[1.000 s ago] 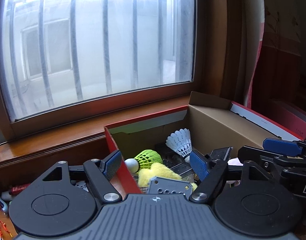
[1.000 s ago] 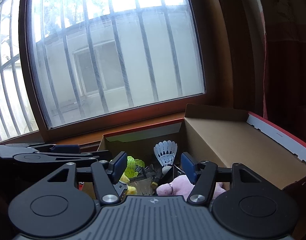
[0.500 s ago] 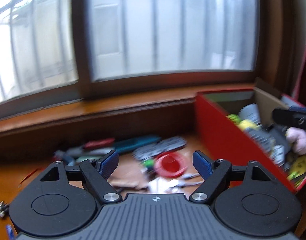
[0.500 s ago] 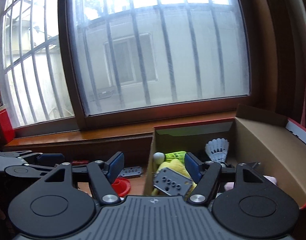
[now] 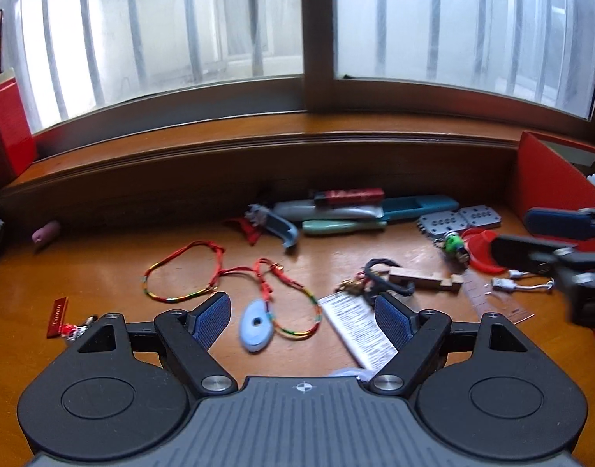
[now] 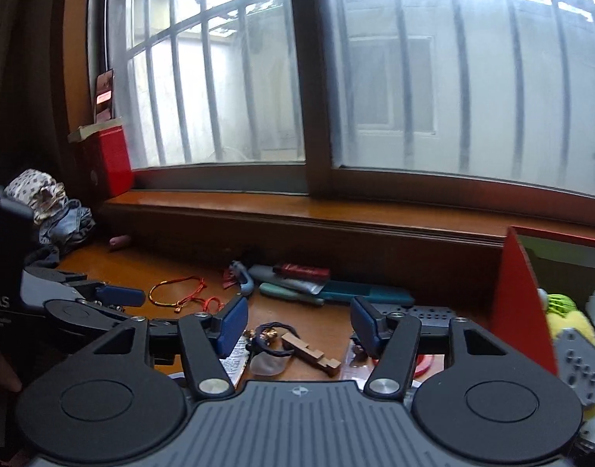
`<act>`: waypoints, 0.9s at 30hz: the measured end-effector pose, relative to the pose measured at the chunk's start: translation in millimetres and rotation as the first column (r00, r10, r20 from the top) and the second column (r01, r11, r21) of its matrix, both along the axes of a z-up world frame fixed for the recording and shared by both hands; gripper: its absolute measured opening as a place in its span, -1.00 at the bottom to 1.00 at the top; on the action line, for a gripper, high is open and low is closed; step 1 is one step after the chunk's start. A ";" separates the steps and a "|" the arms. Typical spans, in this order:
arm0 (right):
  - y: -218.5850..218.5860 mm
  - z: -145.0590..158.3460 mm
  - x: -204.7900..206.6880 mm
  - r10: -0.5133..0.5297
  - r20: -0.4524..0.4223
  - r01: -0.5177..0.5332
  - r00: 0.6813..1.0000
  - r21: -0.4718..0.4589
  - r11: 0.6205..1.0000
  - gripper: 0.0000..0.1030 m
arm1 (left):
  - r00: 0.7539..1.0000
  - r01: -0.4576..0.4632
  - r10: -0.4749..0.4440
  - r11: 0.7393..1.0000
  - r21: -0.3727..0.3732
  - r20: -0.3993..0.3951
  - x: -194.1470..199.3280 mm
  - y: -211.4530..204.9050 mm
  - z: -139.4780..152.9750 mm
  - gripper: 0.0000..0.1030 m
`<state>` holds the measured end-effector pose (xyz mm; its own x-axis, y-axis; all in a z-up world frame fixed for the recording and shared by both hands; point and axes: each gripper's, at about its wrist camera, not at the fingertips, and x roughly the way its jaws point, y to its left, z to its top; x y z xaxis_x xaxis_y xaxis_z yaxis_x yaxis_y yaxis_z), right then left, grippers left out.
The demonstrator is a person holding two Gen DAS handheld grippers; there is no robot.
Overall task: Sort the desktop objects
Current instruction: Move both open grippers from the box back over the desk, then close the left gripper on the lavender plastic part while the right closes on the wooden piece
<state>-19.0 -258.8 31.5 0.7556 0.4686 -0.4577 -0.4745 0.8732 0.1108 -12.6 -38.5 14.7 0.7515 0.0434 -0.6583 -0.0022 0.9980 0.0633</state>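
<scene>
Item 1: my left hand-held gripper [image 5: 303, 313], fingers apart, empty; swung off the red box [image 5: 546, 179] since a second ago, now over the bench [image 5: 102, 272]. Below it: blue oval tag [image 5: 256, 325] and white label [image 5: 359, 329], long axis running away leftward
Item 2: my right hand-held gripper [image 6: 297, 321], fingers apart, empty, likewise turned from the box; wooden clip [image 6: 309, 352] lies between its fingers, long axis slanting right
Item 3: open bench left of the red cord [image 5: 184, 268]; windowsill bounds the far edge

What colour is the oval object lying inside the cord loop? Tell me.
Light blue; the oval object shows best in the left wrist view.
</scene>
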 end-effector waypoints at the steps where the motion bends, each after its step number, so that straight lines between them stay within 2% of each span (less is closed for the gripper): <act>1: 8.3 -8.0 7.7 0.014 -0.008 -0.014 1.000 -0.016 1.000 0.11 | 1.000 0.000 0.000 1.000 0.002 -0.001 0.1 4.8 -0.6 0.59; 7: 37.9 -60.2 60.5 0.012 -0.123 -0.022 0.992 -0.084 0.996 -0.07 | 1.000 0.019 -0.019 1.000 0.014 -0.009 -0.9 30.6 -5.1 0.61; 11: 43.8 -85.2 83.6 -0.010 -0.161 -0.009 0.987 -0.118 0.993 -0.07 | 0.993 0.115 -0.114 0.993 0.027 -0.031 -9.1 34.7 -12.7 0.61; 16: 48.8 -95.4 95.2 -0.018 -0.175 -0.009 0.984 -0.151 0.988 -0.03 | 0.973 0.214 -0.211 0.977 0.019 -0.093 -22.7 26.9 -28.7 0.61; 21: 51.2 -99.5 97.8 -0.009 -0.186 -0.023 0.983 -0.169 0.985 -0.02 | 0.977 0.167 -0.166 0.986 -0.005 -0.135 -26.3 31.5 -42.1 0.60; 25: 54.1 -100.8 93.8 -0.030 -0.202 -0.007 0.979 -0.178 0.984 -0.02 | 0.983 0.101 -0.098 0.995 0.009 -0.154 -19.2 45.2 -51.7 0.57; 27: 53.8 -100.5 88.7 -0.038 -0.205 0.001 0.978 -0.180 0.984 -0.03 | 0.987 0.065 -0.059 0.997 0.041 -0.148 -13.8 50.5 -53.8 0.56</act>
